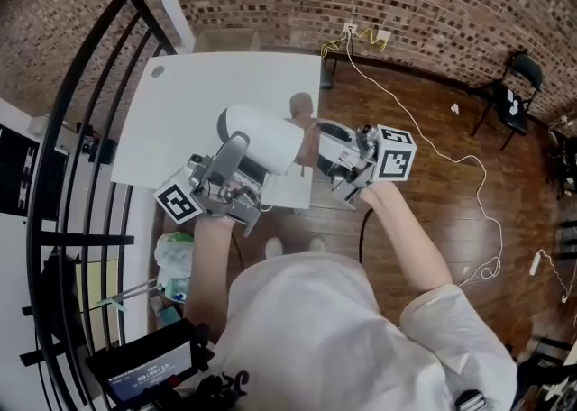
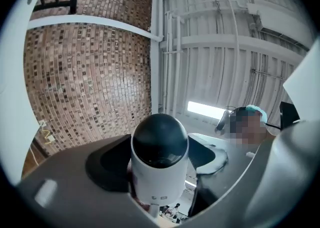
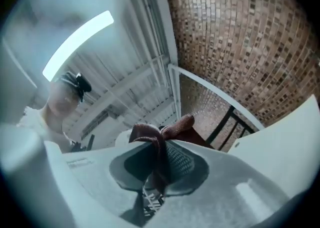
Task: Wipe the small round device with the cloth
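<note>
The small round device (image 1: 261, 139), white with a black dome (image 2: 160, 142), is lifted off the table and tilted upward. My left gripper (image 1: 230, 170) is shut on its white body (image 2: 159, 179), one jaw on each side. A brown cloth (image 1: 306, 134) is pinched in my right gripper (image 1: 335, 155), just right of the device's end. In the right gripper view the cloth (image 3: 159, 139) bunches out above the shut jaws, and a bit of the white device (image 3: 123, 139) shows behind it. Whether the cloth touches the device I cannot tell.
A white table (image 1: 207, 94) lies below the grippers, its front edge near my hands. A black railing (image 1: 63, 157) runs along the left. A cable (image 1: 451, 161) trails over the wooden floor at right, with a black chair (image 1: 514, 94) by the brick wall.
</note>
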A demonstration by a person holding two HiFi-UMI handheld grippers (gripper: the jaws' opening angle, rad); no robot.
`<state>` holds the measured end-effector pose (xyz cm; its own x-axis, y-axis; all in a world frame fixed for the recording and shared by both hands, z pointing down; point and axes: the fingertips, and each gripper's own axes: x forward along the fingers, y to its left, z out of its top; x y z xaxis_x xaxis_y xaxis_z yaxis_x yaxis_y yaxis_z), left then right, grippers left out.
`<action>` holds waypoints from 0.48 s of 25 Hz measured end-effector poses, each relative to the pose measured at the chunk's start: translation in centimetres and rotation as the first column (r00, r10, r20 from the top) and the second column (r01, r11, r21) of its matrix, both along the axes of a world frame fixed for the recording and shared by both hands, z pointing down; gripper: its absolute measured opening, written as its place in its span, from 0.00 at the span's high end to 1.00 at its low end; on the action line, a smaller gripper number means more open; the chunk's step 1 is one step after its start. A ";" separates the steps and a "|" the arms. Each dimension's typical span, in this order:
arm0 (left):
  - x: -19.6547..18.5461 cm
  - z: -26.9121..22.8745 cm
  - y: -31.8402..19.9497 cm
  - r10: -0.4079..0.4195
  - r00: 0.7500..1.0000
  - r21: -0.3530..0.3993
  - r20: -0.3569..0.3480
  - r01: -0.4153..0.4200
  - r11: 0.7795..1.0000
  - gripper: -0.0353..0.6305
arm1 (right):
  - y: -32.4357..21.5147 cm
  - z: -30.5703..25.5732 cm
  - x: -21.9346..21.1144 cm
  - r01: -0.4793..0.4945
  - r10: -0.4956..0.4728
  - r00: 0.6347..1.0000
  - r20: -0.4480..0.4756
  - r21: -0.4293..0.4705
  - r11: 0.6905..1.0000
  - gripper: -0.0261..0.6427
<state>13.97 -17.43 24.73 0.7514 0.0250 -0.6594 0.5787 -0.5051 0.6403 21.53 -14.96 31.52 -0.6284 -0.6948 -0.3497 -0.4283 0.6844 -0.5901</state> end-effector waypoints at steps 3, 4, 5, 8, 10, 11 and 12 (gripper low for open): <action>0.6 0.6 0.0 -0.017 0.999 0.022 0.041 0.016 1.000 0.39 | 0.2 -2.4 1.9 -0.026 0.025 0.999 0.024 0.048 0.998 0.91; 1.0 1.0 -0.2 -0.034 0.997 0.038 0.068 0.032 0.999 0.39 | 0.3 -3.3 2.6 -0.037 0.036 0.999 0.018 0.067 0.997 0.91; 1.4 1.4 -0.5 -0.059 0.993 0.060 0.106 0.053 0.997 0.39 | 0.5 -4.3 3.1 -0.042 0.042 0.999 0.008 0.090 0.995 0.91; 2.9 3.4 -1.4 -0.142 0.960 0.106 0.241 0.120 0.987 0.39 | 1.3 -7.0 2.5 -0.009 0.025 0.994 -0.105 0.154 0.988 0.91; 3.6 4.6 -1.9 -0.167 0.935 0.096 0.311 0.144 0.985 0.39 | 2.1 -7.4 -0.1 0.040 0.010 0.961 -0.276 0.175 0.984 0.91; 3.8 5.0 -2.1 -0.163 0.929 0.073 0.333 0.147 0.986 0.39 | 2.4 -7.1 -1.8 0.063 0.011 0.922 -0.386 0.178 0.982 0.91; 4.0 5.4 -2.2 -0.153 0.925 0.042 0.349 0.147 0.988 0.39 | 2.7 -6.5 -3.6 0.082 0.019 0.861 -0.508 0.176 0.981 0.91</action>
<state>18.00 -19.62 30.12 0.9301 -0.0980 -0.3540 0.2358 -0.5796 0.7800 17.95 -12.29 25.03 -0.7735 -0.6261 -0.0981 -0.6087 0.7771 -0.1602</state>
